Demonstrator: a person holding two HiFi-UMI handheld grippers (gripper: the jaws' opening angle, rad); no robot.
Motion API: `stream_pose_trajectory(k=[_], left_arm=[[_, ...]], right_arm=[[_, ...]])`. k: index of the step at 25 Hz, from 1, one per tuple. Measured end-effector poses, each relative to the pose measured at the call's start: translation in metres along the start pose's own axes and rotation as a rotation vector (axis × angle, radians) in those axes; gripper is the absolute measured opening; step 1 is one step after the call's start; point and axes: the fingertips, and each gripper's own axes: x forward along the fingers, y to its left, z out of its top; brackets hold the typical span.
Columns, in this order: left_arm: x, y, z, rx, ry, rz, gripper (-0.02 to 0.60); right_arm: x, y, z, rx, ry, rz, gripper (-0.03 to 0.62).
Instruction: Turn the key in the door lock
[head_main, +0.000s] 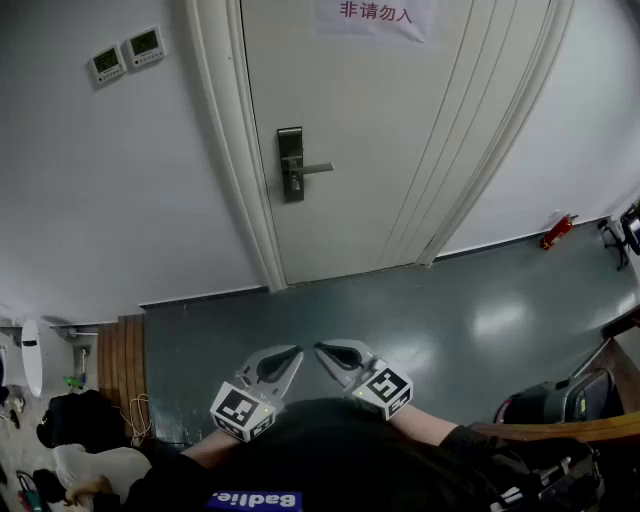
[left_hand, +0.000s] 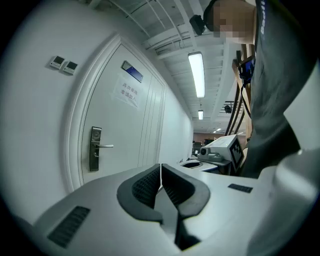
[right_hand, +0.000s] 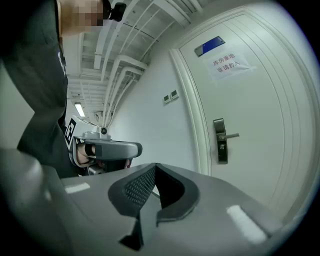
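A white door (head_main: 400, 130) carries a dark metal lock plate (head_main: 290, 163) with a lever handle (head_main: 312, 169) that points right. In the left gripper view the lock plate (left_hand: 94, 148) shows far off at the left. In the right gripper view the lock plate (right_hand: 220, 140) stands at the right. I cannot make out a key at this distance. Both grippers hover close to the person's body, well short of the door, tips turned toward each other. The left gripper (head_main: 297, 351) is shut and holds nothing. The right gripper (head_main: 319, 348) is also shut and holds nothing.
A paper notice (head_main: 375, 17) with red print hangs high on the door. Two wall controllers (head_main: 126, 55) sit left of the door frame. A red object (head_main: 556, 231) lies by the wall at the right. Bags and clutter (head_main: 70, 440) fill the lower left floor.
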Motion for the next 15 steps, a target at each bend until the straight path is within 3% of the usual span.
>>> stream_pose_trajectory(k=[15], left_arm=[[0.0103,0.0035,-0.0001,-0.007,0.000,0.017,0.014]], right_arm=[[0.0000,-0.0093,0.0022,-0.005,-0.008,0.017,0.002]])
